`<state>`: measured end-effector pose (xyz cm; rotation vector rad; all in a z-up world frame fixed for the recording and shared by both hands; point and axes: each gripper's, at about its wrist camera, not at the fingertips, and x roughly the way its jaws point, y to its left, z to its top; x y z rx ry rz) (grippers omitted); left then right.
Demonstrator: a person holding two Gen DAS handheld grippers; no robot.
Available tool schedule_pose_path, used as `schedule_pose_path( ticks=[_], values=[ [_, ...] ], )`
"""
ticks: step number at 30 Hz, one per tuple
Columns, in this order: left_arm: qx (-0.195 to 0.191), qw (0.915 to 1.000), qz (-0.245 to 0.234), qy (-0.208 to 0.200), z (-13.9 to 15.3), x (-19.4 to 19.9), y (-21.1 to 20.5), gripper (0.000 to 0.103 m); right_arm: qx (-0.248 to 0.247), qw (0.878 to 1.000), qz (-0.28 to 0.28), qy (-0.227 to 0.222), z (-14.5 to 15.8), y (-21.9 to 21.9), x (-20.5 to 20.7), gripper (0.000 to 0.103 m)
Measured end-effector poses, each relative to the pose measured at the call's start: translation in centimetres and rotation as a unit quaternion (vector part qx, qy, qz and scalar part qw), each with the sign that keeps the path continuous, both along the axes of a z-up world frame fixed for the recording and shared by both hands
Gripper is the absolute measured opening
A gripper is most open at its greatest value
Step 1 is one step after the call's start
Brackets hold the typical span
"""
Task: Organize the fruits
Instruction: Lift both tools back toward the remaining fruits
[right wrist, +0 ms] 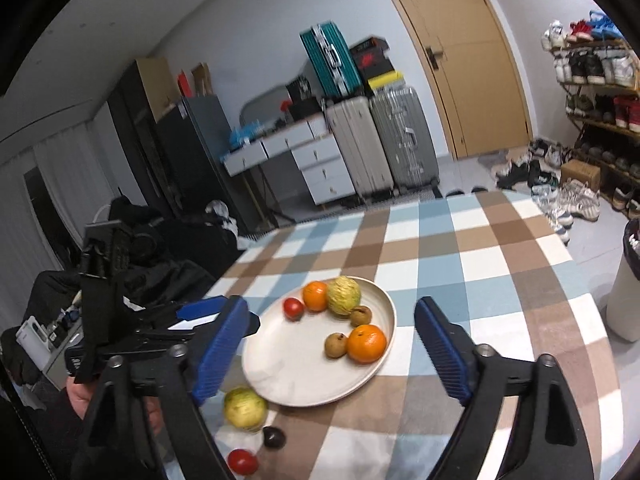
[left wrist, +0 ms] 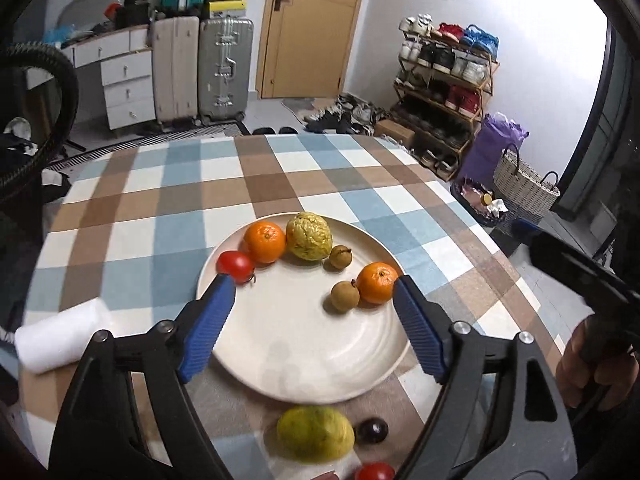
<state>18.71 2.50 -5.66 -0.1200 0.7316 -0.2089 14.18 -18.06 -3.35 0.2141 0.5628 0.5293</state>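
Note:
A cream plate on the checked tablecloth holds a red tomato, two oranges, a wrinkled yellow-green fruit and two small brown fruits. On the cloth in front of the plate lie a yellow-green fruit, a dark round fruit and another tomato. My left gripper hangs open over the plate with nothing held. My right gripper is open too, above the plate's right side.
A white roll lies at the table's left edge. Suitcases, a drawer unit, a shoe rack and a woven basket stand on the floor beyond. A white bin stands to the right of the table.

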Motion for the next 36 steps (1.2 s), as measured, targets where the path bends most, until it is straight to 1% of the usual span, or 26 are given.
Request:
schedule_pose_path(
  ticks=[2, 3, 6, 9, 10, 12, 14, 20, 24, 27, 30, 33, 35, 36],
  values=[
    [0.001, 0.9999, 0.008, -0.006, 0.6, -1.5, 0.3, 0.082, 0.001, 1.0, -0.003, -0.017, 0.6, -0.1, -1.9, 0.092],
    [0.003, 0.9999, 0.013, -0.01, 0.8, -2.2, 0.4, 0.082, 0.001, 1.0, -0.003, -0.02, 0.8, -0.1, -2.5, 0.096],
    [0.007, 0.9992, 0.03, -0.025, 1.6, -4.7, 0.7, 0.086, -0.006, 0.999, 0.0, -0.031, 1.2, 0.2, -4.6, 0.099],
    [0.004, 0.9985, 0.042, -0.035, 2.1, -6.9, 0.8, 0.096, -0.013, 0.999, 0.012, -0.04, 1.1, 0.6, -6.7, 0.1],
    [0.002, 0.9981, 0.048, -0.039, 2.2, -7.7, 0.8, 0.102, -0.012, 0.999, 0.017, -0.041, 1.0, 0.7, -7.3, 0.1],
    [0.001, 0.9973, 0.058, -0.046, 2.2, -9.2, 0.9, 0.102, -0.018, 0.999, 0.017, -0.044, 0.7, 1.0, -8.6, 0.102],
    [0.002, 0.9971, 0.062, -0.045, 2.1, -10.5, 0.8, 0.102, -0.026, 0.999, 0.02, -0.043, 0.2, 1.3, -9.5, 0.102],
    [0.002, 0.9968, 0.072, -0.034, 0.6, -14.0, 0.7, 0.102, -0.056, 0.998, 0.032, -0.022, -2.6, 2.5, -11.5, 0.102],
    [0.001, 0.997, 0.076, -0.018, -1.2, -15.6, 0.4, 0.102, -0.035, 0.998, 0.059, 0.004, -4.6, 2.7, -11.9, 0.102],
    [-0.003, 0.9974, 0.071, -0.006, -2.5, -16.1, 0.1, 0.102, -0.049, 0.996, 0.067, 0.03, -6.2, 3.4, -12.0, 0.102],
    [-0.006, 0.9975, 0.07, 0.007, -3.8, -16.9, 0.1, 0.102, -0.064, 0.994, 0.072, 0.047, -7.5, 4.1, -12.0, 0.102],
    [-0.003, 0.9974, 0.07, 0.015, -4.7, -16.9, 0.3, 0.102, -0.071, 0.992, 0.074, 0.069, -8.7, 4.6, -11.7, 0.1],
    [-0.002, 0.9973, 0.071, 0.02, -5.2, -17.0, 0.5, 0.102, -0.078, 0.991, 0.075, 0.08, -9.3, 5.0, -11.4, 0.092],
    [-0.003, 0.997, 0.074, 0.023, -5.5, -17.1, 0.7, 0.102, -0.082, 0.99, 0.077, 0.087, -9.6, 5.2, -11.2, 0.084]
  ],
)
